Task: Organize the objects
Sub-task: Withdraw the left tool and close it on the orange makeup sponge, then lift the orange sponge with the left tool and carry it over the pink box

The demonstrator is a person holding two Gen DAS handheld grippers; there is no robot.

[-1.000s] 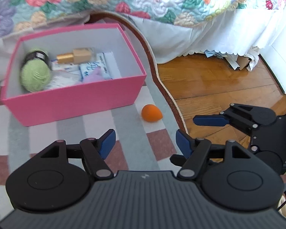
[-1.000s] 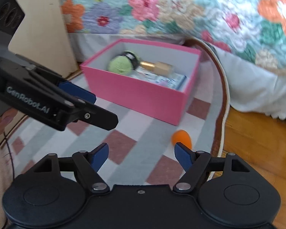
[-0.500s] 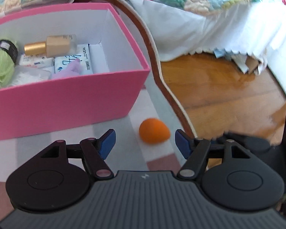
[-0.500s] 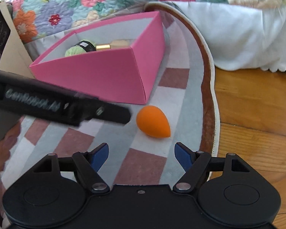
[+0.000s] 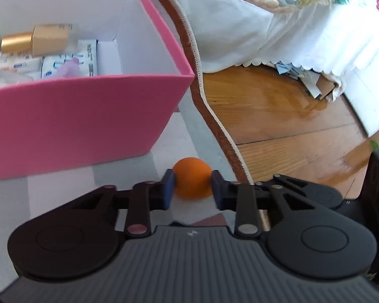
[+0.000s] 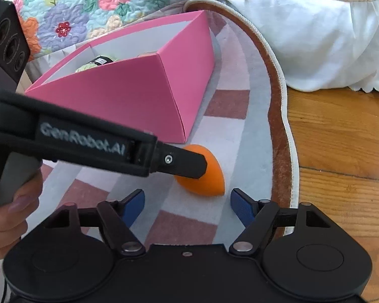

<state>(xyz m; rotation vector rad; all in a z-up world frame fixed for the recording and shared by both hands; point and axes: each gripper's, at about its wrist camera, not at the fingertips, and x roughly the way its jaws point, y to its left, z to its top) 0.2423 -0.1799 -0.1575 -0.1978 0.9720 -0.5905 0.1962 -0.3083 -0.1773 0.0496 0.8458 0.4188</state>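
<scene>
Left wrist view: the left gripper (image 5: 192,186) is angling down at the checked rug (image 5: 63,192), its blue pads (image 5: 168,185) pinching the orange makeup sponge (image 5: 192,184) lying just in front of the pink box's (image 5: 83,116) near right corner. Right wrist view: the right gripper (image 6: 187,205) is tilting down just short of the same sponge, its jaws closing but about half apart with nothing between them. A hand (image 6: 7,217) is gripping the left tool's handle at the left edge.

Orange egg-shaped sponge (image 5: 192,181) on rug beside pink box (image 5: 78,123).
</scene>
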